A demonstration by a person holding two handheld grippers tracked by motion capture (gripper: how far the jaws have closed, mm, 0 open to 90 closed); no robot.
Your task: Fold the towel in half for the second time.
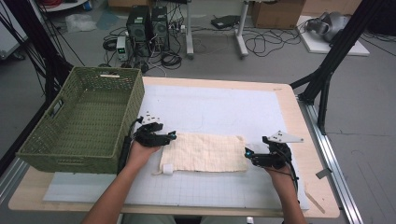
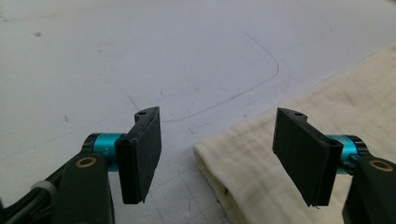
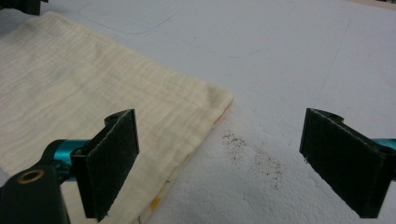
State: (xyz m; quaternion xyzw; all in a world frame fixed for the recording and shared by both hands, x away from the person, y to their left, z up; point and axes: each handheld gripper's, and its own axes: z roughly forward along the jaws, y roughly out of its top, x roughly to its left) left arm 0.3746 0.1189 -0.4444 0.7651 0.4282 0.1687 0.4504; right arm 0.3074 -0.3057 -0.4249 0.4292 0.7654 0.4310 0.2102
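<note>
Here we see a folded cream waffle-weave cloth [image 1: 204,153] lying flat on the white gridded mat [image 1: 224,109] that covers the pale wooden worktop [image 1: 299,121], roughly midway between our two hands. Our left gripper [image 1: 171,136] sits at the cloth's far left corner with its jaws spread wide and nothing between them; in the left gripper view [image 2: 217,156] the cloth's folded corner [image 2: 261,168] lies just ahead of the gap, nearer the jaw on the right of that picture, while the other jaw stands over bare mat [image 2: 140,56]. Our right gripper [image 1: 247,153] rests at the cloth's right edge, likewise released; in the right gripper view [image 3: 219,165] the jaw on the left of that picture stands over the cloth [image 3: 84,84], and the other over bare mat [image 3: 289,51], where a scatter of dark specks [image 3: 254,156] lies beside the cloth's edge. A small white tag [image 1: 167,169] shows at the near left corner of the cloth. A green woven rectangular basket [image 1: 122,110] stands at the left end of the worktop, close beside our left hand [image 1: 148,136] and hanging partly over the worktop's edge. Beyond the cloth the mat lies open to its far edge, and a broad strip lies open in front as well. To the right of our right hand [image 1: 275,157] only a narrow strip of mat and wood reaches the worktop's edge.
</note>
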